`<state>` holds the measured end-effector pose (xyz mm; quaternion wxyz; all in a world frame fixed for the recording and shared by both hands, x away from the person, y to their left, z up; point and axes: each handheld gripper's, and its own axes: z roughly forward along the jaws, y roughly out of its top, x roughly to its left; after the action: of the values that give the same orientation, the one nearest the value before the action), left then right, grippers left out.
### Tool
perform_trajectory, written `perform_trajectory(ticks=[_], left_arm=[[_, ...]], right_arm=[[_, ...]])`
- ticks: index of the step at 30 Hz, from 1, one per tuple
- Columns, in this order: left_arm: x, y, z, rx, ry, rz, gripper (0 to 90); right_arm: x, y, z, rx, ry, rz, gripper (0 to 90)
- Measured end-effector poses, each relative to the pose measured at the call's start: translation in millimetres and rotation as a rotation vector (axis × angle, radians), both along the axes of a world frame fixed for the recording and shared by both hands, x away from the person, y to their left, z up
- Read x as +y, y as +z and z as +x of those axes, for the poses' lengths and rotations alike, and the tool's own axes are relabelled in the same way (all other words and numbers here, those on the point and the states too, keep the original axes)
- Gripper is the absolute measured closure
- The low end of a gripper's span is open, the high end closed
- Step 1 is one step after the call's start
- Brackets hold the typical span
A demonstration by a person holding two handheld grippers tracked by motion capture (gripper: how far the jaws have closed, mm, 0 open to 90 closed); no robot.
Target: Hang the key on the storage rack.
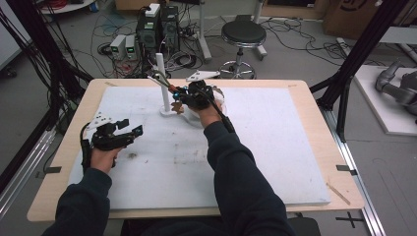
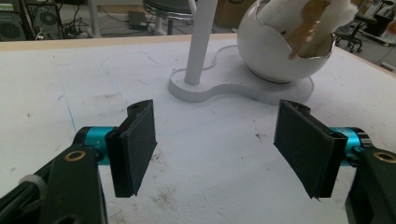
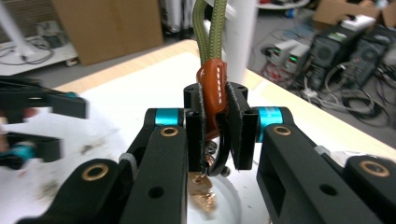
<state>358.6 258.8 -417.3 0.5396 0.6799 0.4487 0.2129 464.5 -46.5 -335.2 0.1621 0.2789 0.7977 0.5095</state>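
Observation:
My right gripper [image 1: 179, 96] [image 3: 217, 126] is shut on a keychain: its pads clamp the brown leather tab [image 3: 212, 88]. An olive cord loop [image 3: 210, 28] rises from the tab, and a dark ring with a gold-coloured key [image 3: 203, 191] hangs below it. The keychain [image 1: 164, 83] is held in the air beside the white post [image 1: 162, 81] [image 2: 198, 42] of a white stand [image 2: 219, 88]. The stand's round white bowl [image 2: 275, 56] [image 3: 229, 205] holds white stuffing and a brown piece. My left gripper [image 1: 132, 126] [image 2: 219, 135] rests open near the board's left side, nothing between its pads.
A white board [image 1: 275, 147] covers the wooden table [image 1: 314, 98]. Behind the table are a black stool [image 1: 242, 34], computer towers [image 1: 157, 29] and loose cables on the floor. Black frame posts [image 1: 354, 54] stand at the right and left of the table.

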Motion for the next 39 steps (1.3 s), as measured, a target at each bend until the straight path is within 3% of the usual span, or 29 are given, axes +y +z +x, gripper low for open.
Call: perform_trajectory(ticks=[6, 10, 13, 16, 17, 18, 19, 26, 27, 31, 39], left_arm=[[-0.1, -0.1, 0.1, -0.004, 0.0, -0.013, 29.3], [0.1, 0.3, -0.4, -0.007, -0.004, -0.018, 29.3], [0.4, 0.4, -0.8, -0.008, -0.005, -0.014, 29.3], [0.5, 0.7, -1.4, -0.012, -0.002, -0.014, 29.3], [0.7, 0.3, -1.3, -0.011, 0.0, -0.009, 29.3], [0.9, 0.2, -1.2, -0.01, 0.0, -0.001, 29.3], [0.9, 0.2, -1.2, -0.01, 0.0, -0.001, 29.3], [1.2, 0.4, -1.2, -0.03, -0.002, -0.015, 28.0], [0.6, 0.5, -0.9, -0.044, -0.011, -0.023, 27.3], [-1.9, 0.8, -1.1, -0.078, -0.023, -0.015, 24.6], [-10.3, 2.1, 0.4, -0.081, -0.064, -0.046, 19.9]], right_arm=[[0.5, -5.0, 1.9, 0.008, -0.034, -0.021, 76.5], [-3.0, -4.0, -2.9, -0.01, -0.035, -0.03, 68.2], [-16.4, -2.7, -8.5, -0.001, -0.036, -0.051, 62.8], [-26.1, -1.9, -14.4, -0.031, -0.052, -0.059, 60.5], [-38.4, -2.2, -19.9, -0.045, -0.063, -0.057, 54.9], [-44.9, -1.8, -21.8, -0.027, -0.075, -0.067, 50.6], [-44.9, -1.8, -21.8, -0.027, -0.075, -0.067, 50.6], [-107.2, -14.9, -42.5, -0.055, -0.117, -0.101, 33.5], [-114.7, -17.5, -45.4, -0.04, -0.121, -0.113, 31.1], [-145.3, -29.6, -60.3, -0.033, -0.142, -0.126, 26.1], [-198.0, -54.0, -86.7, -0.015, -0.21, -0.105, 22.0]])
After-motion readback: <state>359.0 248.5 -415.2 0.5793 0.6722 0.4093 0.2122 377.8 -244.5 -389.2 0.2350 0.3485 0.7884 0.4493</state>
